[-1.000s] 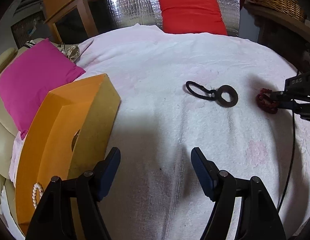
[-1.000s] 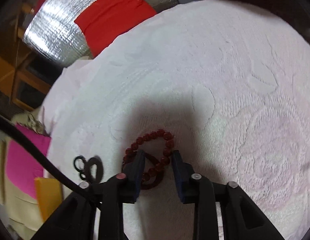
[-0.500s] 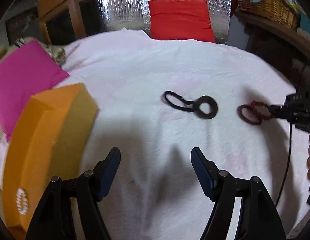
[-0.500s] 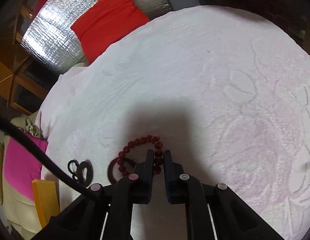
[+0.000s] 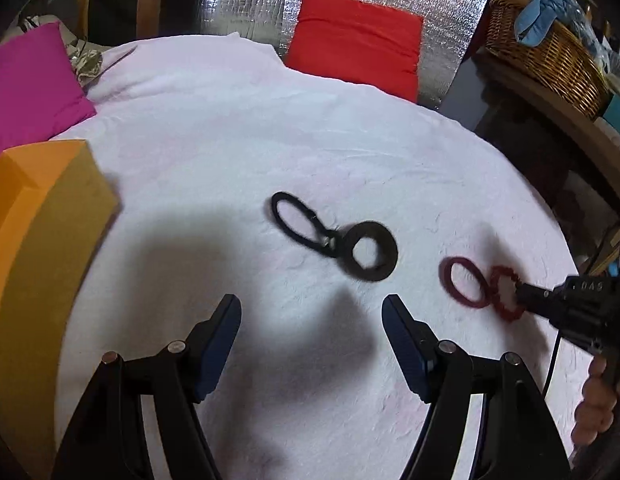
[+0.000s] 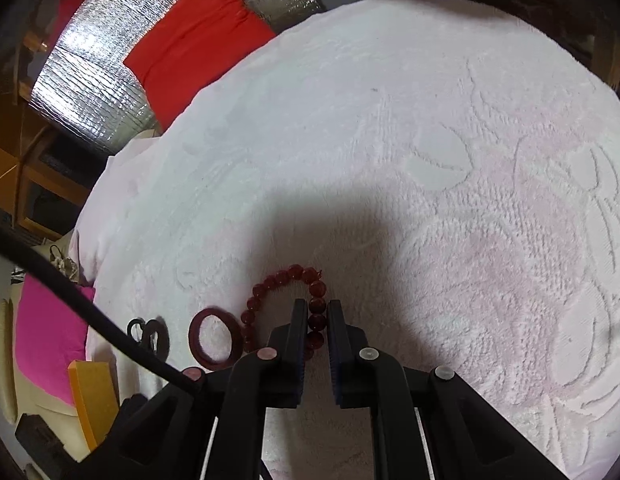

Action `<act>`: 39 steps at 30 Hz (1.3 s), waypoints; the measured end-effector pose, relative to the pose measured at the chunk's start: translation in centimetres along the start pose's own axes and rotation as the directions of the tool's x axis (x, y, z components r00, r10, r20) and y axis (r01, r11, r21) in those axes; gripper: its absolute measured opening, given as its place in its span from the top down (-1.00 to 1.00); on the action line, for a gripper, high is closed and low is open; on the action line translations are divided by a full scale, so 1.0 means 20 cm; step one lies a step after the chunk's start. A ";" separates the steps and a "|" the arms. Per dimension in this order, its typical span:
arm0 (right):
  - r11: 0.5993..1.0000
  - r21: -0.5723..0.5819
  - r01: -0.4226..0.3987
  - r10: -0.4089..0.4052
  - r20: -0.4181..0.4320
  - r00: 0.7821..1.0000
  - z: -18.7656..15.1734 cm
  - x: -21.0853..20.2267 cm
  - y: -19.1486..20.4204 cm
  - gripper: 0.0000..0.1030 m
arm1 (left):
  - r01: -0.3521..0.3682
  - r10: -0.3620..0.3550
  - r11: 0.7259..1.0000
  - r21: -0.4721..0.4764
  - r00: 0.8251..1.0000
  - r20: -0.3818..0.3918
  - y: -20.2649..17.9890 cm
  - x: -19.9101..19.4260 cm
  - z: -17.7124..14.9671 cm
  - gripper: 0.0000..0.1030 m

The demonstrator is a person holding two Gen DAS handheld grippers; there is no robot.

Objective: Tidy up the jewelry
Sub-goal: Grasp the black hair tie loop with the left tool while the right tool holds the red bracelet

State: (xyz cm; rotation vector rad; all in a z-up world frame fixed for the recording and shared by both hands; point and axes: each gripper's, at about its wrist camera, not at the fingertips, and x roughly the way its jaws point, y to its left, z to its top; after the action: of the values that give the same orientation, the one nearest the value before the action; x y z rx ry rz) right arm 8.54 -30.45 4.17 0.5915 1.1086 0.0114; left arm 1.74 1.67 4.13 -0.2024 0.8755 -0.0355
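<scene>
- Since the earlier frame, the red beaded bracelet (image 6: 286, 300) has been drawn slightly away from the dark red ring-shaped bangle (image 6: 214, 338), which was overlapped by it before and is now seen lying flat just beside it.
- The right tongs (image 6: 317, 312) are clenched on one side of the bracelet's loop, a few round glossy beads being pinched between the flat pads (image 6: 300, 320).
- The left tongs (image 5: 311, 312) are held released, the two blue pads (image 5: 220, 336) spread wide with nothing between them, above the white surface (image 5: 230, 140).
- The surface is covered by a plush, embossed cloth with a faint pink floral pattern.
- A black elastic loop (image 5: 296, 224) is seen joined to a flat dark ring (image 5: 369, 250), near the middle of the surface, well apart from the bracelet.
- An orange box (image 5: 42, 220), smooth-sided and angular, stands at the left edge.
- A magenta cushion (image 5: 30, 80), a red cushion (image 5: 355, 52), quilted silver foil (image 5: 246, 0) and a woven wicker basket (image 5: 549, 52) are seen beyond.
</scene>
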 end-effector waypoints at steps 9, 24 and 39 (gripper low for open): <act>1.000 -0.008 0.013 -0.013 -0.007 1.000 0.00 0.04 0.03 0.79 | -0.037 0.039 0.999 -0.039 0.998 0.058 0.04 0.08 0.10 -0.43; 1.000 -0.025 0.017 -0.017 -0.001 1.000 0.01 0.06 0.07 0.79 | 0.004 -0.007 0.998 0.057 0.999 0.048 0.00 0.15 0.12 0.81; 0.999 -0.031 0.013 -0.014 -0.005 1.000 0.00 0.07 0.09 0.79 | -0.007 0.005 0.997 0.071 1.000 0.031 0.10 0.11 0.11 0.81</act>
State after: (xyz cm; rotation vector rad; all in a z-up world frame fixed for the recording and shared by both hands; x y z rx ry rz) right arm 9.60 -28.59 3.86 0.5569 1.1160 0.0183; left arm 4.63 3.67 3.48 -0.1332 0.8431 -0.0582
